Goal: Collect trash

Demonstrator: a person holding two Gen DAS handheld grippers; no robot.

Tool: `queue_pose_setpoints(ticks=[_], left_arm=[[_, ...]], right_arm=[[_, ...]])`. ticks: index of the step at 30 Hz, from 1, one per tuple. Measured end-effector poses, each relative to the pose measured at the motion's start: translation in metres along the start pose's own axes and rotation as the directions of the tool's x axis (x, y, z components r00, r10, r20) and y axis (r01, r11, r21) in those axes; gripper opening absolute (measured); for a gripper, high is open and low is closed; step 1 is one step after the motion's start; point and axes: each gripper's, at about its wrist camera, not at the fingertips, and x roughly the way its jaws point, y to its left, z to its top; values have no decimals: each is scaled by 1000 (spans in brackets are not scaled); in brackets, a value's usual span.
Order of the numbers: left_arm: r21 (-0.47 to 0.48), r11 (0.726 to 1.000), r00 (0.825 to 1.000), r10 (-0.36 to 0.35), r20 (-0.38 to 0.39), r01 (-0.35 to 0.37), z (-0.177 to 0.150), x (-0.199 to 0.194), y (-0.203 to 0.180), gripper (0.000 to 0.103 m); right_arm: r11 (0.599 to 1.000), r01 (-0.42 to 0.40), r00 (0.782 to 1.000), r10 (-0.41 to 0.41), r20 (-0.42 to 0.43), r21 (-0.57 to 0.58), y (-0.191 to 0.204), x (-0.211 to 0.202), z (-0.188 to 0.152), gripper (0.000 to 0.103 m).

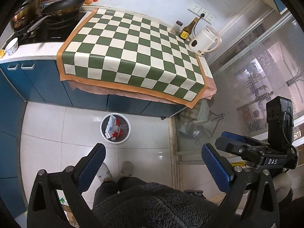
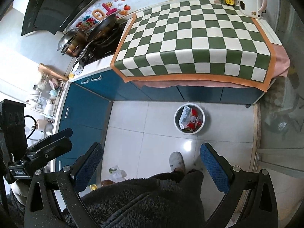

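A round white trash bin [image 1: 106, 138] stands on the tiled floor below the counter, with red and white wrappers [image 1: 113, 127] inside. It also shows in the right wrist view [image 2: 177, 127], wrappers [image 2: 190, 118] in it. My left gripper [image 1: 153, 163] is open and empty, held high over the floor near the bin. My right gripper [image 2: 151, 161] is open and empty, also high above the floor. The right gripper's body shows at the right in the left wrist view [image 1: 266, 152]. The green checked mat [image 1: 133, 51] on the counter carries no trash.
A white kettle [image 1: 204, 41], a sauce bottle [image 1: 187, 29] and a small jar [image 1: 177, 26] stand at the mat's far right. Pans [image 1: 60, 7] sit on the stove at the left. A plastic bag [image 2: 117, 173] lies on the floor by the blue cabinets [image 2: 85, 114]. The person's slippers [image 2: 176, 161] are below.
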Motion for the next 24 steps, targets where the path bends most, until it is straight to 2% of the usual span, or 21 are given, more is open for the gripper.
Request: queue_pose_setpoints(ticks=[24], left_arm=[[30, 1000, 1000, 0, -16, 1, -2, 3, -12, 103]], right_arm=[[1000, -2, 1000, 2, -3, 1, -10, -4, -6, 103]])
